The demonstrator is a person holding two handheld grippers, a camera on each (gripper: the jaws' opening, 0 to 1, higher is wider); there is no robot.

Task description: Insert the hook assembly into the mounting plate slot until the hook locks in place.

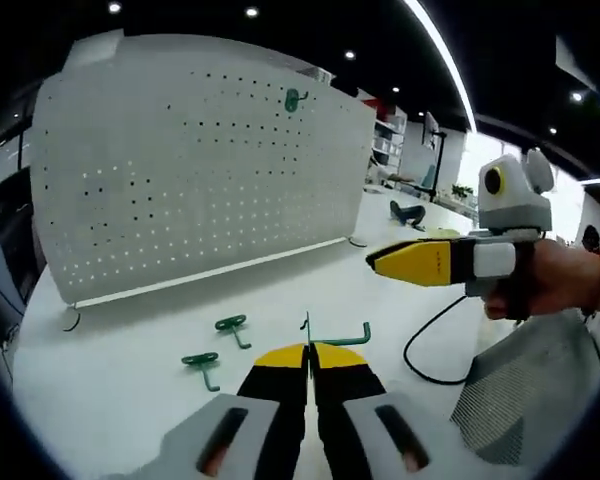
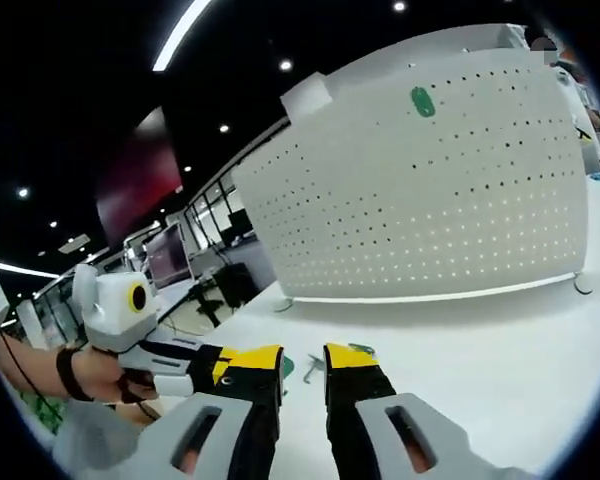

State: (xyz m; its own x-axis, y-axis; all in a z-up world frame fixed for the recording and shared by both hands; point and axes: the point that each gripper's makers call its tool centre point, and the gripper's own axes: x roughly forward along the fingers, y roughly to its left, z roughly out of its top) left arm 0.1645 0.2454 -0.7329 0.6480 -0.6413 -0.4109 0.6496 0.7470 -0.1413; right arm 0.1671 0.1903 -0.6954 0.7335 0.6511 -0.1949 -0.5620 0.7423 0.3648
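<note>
Left gripper view: the left tool point(image 1: 308, 352) is seen at the bottom with its jaws pressed together, a green hook point(image 1: 342, 338) pinched between the yellow tips — a thin upright part sticks up at the tips and the hooked arm runs out to the right. Two more green hooks are lying on the white worktop point(image 1: 130, 350): one point(image 1: 232, 326) just left of the tips, another point(image 1: 202, 364) lower left, near each other but apart. The white perforated mounting plate point(image 1: 180, 160) is stood upright at the back of the worktop, well apart from the tool. A green hook point(image 1: 293, 99) is already hung near its top right. The right tool point(image 1: 392, 262) is seen coming in from the right, held by a hand point(image 1: 555, 280), yellow tip pointing left; whether its jaws are spread cannot be told here. A black cable point(image 1: 425, 345) is looped on the worktop below it.

Right gripper view: the right tool point(image 2: 302, 368) is shown with jaws spread, nothing between them. The left tool point(image 2: 242, 372) is seen at lower left, held by a hand point(image 2: 95, 375), with green hook parts point(image 2: 288, 368) visible beside its tip. The mounting plate point(image 2: 430, 190) is stood ahead on the worktop point(image 2: 500, 350), with a green hook point(image 2: 422, 101) near its top — well apart from both tools.
</note>
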